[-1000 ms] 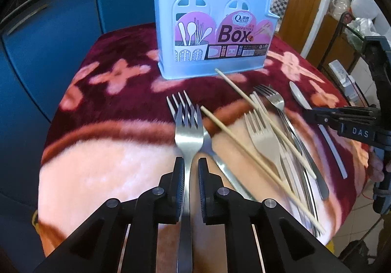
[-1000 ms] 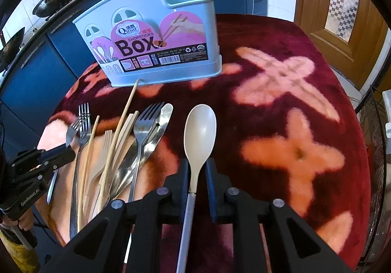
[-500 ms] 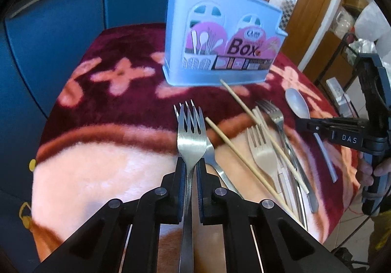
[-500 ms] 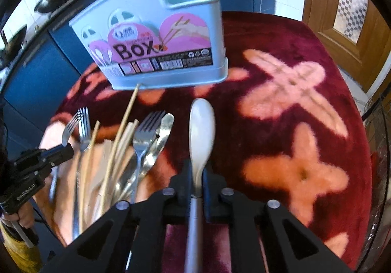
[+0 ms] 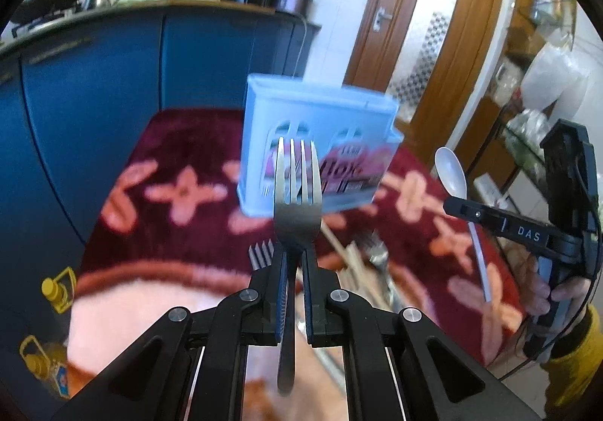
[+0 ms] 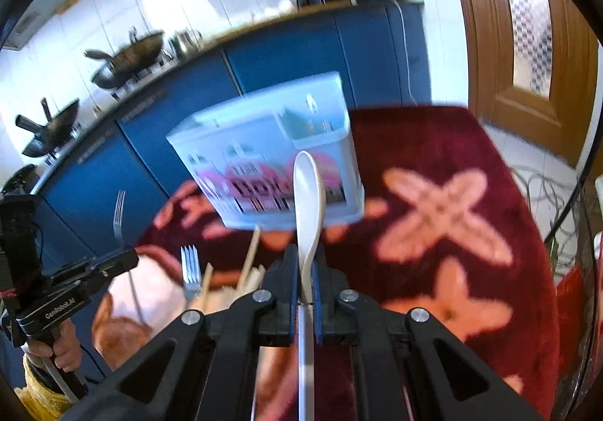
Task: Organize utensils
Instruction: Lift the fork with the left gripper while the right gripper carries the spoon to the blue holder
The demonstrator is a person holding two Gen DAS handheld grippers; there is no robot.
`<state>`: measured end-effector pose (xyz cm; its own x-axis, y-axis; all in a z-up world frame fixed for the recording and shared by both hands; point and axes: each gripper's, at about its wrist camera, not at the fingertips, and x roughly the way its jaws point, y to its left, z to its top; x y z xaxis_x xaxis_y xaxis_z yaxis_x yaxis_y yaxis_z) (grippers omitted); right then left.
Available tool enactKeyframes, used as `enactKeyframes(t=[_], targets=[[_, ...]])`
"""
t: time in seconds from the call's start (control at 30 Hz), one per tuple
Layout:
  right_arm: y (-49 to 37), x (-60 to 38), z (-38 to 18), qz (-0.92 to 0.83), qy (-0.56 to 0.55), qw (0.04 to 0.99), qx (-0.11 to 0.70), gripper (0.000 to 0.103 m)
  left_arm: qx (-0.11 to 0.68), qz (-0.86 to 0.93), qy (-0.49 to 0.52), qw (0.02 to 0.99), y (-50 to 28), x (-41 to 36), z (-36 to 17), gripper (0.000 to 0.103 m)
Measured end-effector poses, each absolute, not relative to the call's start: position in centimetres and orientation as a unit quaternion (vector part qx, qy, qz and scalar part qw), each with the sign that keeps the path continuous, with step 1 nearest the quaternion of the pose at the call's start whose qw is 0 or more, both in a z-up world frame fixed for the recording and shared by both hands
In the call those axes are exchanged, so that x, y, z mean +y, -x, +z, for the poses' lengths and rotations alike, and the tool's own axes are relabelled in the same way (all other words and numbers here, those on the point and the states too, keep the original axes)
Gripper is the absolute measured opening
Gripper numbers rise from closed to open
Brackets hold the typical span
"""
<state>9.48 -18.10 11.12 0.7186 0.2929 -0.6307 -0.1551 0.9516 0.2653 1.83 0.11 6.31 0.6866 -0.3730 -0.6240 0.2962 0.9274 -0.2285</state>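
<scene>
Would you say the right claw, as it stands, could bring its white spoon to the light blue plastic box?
Probably yes: the right claw grips the white plastic spoon clear above the cloth, and nothing stands between it and the light blue plastic box.

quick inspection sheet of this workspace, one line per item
surface: round table under a dark red flowered cloth
job's things: pale blue utensil box standing at the back; steel fork and white spoon lifted clear of the cloth; loose fork and chopsticks lying in a pile
clutter: yellow-capped bottles low beside the table
grippers: left gripper shut on the fork's neck; right gripper shut on the spoon's handle
cables: white cord down the blue cabinet; loose wires on the floor
surroundings: blue cabinets, woks on the counter, wooden door
</scene>
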Motion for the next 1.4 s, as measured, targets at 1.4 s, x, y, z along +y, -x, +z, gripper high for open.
enactKeyframes(t=[1.4], targets=[[-22.4, -17.4, 17.6, 0.079, -0.089, 0.98, 0.162, 0.008, 0.215, -0.14, 0.026, 0.966, -14.8, -2.3, 17.0, 0.007]])
